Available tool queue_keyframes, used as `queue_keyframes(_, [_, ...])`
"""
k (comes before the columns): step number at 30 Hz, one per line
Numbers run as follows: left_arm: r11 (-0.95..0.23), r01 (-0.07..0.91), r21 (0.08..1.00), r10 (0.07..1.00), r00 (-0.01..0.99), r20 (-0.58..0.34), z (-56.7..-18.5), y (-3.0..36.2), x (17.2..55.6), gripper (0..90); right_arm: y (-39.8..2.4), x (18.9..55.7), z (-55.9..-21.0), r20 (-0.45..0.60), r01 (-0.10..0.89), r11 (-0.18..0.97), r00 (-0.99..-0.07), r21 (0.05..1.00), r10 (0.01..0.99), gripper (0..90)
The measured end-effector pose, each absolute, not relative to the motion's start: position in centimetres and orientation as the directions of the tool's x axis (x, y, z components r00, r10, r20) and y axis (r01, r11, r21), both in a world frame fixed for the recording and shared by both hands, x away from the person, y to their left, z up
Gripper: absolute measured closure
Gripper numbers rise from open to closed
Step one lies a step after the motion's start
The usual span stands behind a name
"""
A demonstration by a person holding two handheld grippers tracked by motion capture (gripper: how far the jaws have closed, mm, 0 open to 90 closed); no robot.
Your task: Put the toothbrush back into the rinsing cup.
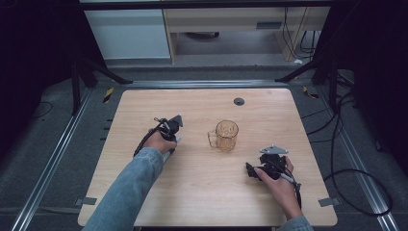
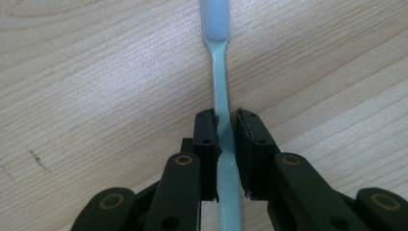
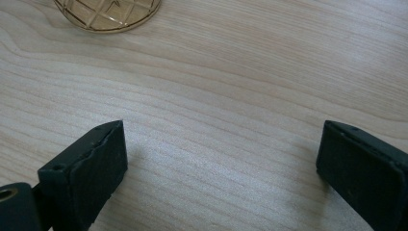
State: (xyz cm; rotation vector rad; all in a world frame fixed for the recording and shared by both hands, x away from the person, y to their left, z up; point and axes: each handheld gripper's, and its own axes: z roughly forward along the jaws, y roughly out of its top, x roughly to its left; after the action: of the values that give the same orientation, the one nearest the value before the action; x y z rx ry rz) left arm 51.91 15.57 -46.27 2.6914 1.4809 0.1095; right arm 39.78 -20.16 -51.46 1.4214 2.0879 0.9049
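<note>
A pale blue-green toothbrush (image 2: 221,77) lies on the wooden table (image 1: 202,197), with its white bristle head pointing away from me in the left gripper view. My left gripper (image 2: 226,115) is shut on its handle, both pads pressing the sides. In the high view the left gripper (image 1: 172,127) sits left of an amber glass mug (image 1: 226,135). My right gripper (image 1: 263,164) rests low over the table, in front of the mug and to its right. Its jaws (image 3: 221,144) stand wide open over bare wood, and the mug's base (image 3: 108,12) shows beyond them.
A small dark round grommet (image 1: 239,101) is set in the table near its far edge. Cables (image 1: 356,187) lie on the floor to the right, and black stand legs (image 1: 103,72) rise beyond the table's far corners.
</note>
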Motion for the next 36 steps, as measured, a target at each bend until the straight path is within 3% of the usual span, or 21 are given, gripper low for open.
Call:
queue_keyframes(9, [-0.544,0.819,0.181,0.835,0.549,0.029,-44.2,16.0,51.8,79.2,-20.2,39.8,-51.5,-0.008,0.631,0.255,-0.367,0.733,0.930,4.0])
queue_keyframes(13, [-0.509,0.814,0.281,0.846,0.533,-0.009,-42.3,16.6,51.4,79.2,-20.2,39.8,-51.5,-0.007,0.632,0.256,-0.369,0.732,0.929,4.0])
queue_keyframes(36, [-0.369,0.696,0.616,0.857,0.511,-0.063,-38.3,17.5,49.8,79.3,-20.7,39.6,-51.5,-0.006,0.621,0.279,-0.405,0.732,0.914,3.8])
